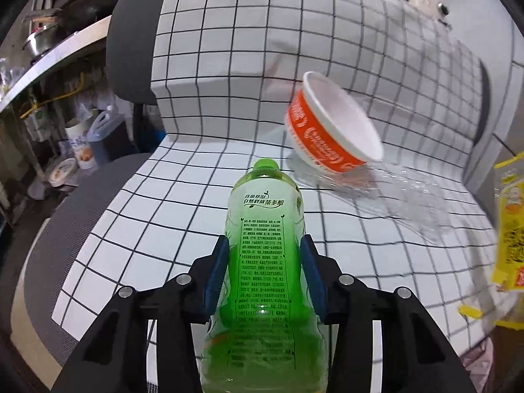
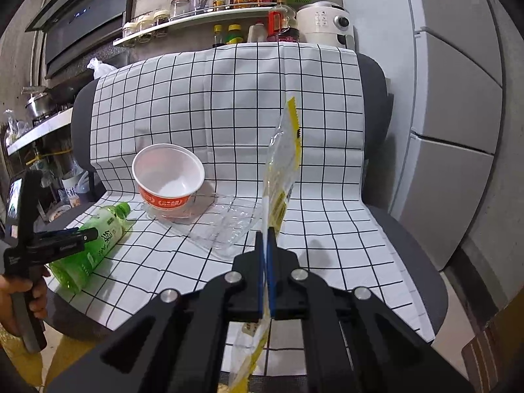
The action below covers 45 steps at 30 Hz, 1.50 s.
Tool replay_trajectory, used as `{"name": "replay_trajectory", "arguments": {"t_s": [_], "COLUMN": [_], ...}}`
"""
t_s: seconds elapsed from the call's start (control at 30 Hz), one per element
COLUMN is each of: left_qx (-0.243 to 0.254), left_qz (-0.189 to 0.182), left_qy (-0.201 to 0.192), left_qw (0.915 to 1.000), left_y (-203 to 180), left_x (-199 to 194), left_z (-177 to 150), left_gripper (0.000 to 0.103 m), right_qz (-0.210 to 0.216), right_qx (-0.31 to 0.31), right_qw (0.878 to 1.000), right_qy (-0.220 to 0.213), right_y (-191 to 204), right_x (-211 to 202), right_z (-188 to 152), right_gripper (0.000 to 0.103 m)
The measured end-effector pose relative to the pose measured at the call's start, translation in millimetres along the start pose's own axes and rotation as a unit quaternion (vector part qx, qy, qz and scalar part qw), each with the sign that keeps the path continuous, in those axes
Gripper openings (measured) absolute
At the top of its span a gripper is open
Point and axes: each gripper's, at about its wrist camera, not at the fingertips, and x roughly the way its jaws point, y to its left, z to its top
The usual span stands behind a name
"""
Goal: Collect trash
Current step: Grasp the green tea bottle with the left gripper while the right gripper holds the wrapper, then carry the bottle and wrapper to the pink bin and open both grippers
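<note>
My left gripper [image 1: 264,242] is shut on a green plastic bottle [image 1: 262,262], cap pointing away; the same bottle [image 2: 95,242] shows at the left seat edge in the right wrist view, with the left gripper [image 2: 82,237] clamped on it. My right gripper [image 2: 266,239] is shut on a yellow and clear plastic wrapper [image 2: 283,167], held upright above the seat; the wrapper also shows at the right edge of the left wrist view [image 1: 511,229]. An orange and white paper bowl [image 2: 168,177] rests tilted on a clear plastic tray [image 2: 222,222] on the seat.
A white cloth with a black grid [image 2: 229,114] covers a grey chair [image 2: 416,262]. A kitchen shelf with bottles and jars [image 2: 229,3] and a rice cooker [image 2: 324,21] stand behind. A grey fridge [image 2: 458,114] is at the right, a counter with pots [image 1: 42,42] at the left.
</note>
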Motion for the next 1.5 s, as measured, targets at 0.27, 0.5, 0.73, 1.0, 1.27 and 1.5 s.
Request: {"name": "replay_trajectory", "arguments": {"t_s": [0.27,0.5,0.73,1.0,1.27,1.5], "left_qx": [-0.001,0.023,0.025,0.022,0.096,0.159], "left_qz": [-0.080,-0.036,-0.022,-0.143,-0.303,-0.390], "left_qy": [-0.001,0.039,0.039,-0.022,-0.051,-0.026], "left_qw": [0.9968,0.9983,0.9987,0.9892,0.9469,0.9067], "left_y": [-12.5,-25.8,-20.8,-48.2,-163.1,-253.4], "left_x": [-36.5,-20.7,-12.3,-60.9,-101.6,-111.3], "left_z": [-13.0,-15.0,-19.7,-19.7,-31.8,-70.4], "left_gripper": [0.045,0.061,0.055,0.055,0.055,0.055], "right_qz": [0.009,0.006,0.011,-0.005,-0.113,-0.227], "right_qx": [0.013,0.009,0.013,0.046,0.104,0.152], "right_qw": [1.000,1.000,1.000,0.999,0.988,0.961], "right_qy": [0.004,0.007,0.007,-0.013,-0.010,0.034], "right_y": [-2.1,-1.7,-4.7,-36.0,-107.5,-160.4], "right_x": [-9.2,-18.8,-18.6,-42.3,-107.7,-146.4], "right_z": [-3.3,-8.7,-12.4,-13.6,-45.1,-106.3], "right_gripper": [0.002,0.002,0.002,0.002,0.002,0.002]}}
